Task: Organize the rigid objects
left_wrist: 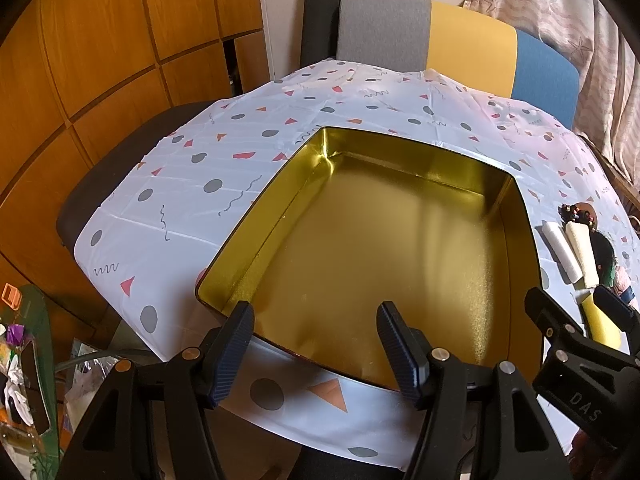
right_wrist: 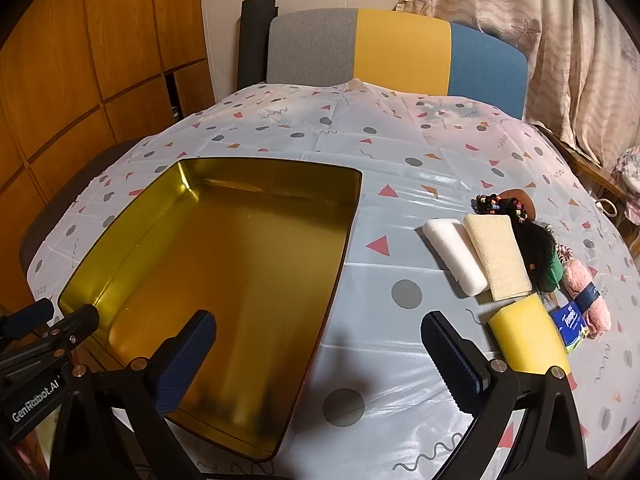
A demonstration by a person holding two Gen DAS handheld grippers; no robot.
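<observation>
The tin [right_wrist: 224,280] lay open and empty on the table's left, its gold floor bare, evidently placed as the receptacle. The items to be sorted sat grouped to its right, well apart from it: a white block [right_wrist: 454,254], a cloth [right_wrist: 498,256], a yellow sponge [right_wrist: 528,334] and a tissue pack [right_wrist: 570,320]. The right gripper [right_wrist: 318,354] hung with jaws apart and nothing between them, nearest the sponge; the left gripper [left_wrist: 316,350] hovered likewise spread and unloaded over the tin's near rim. A patterned tablecloth [right_wrist: 400,152] covered the table
</observation>
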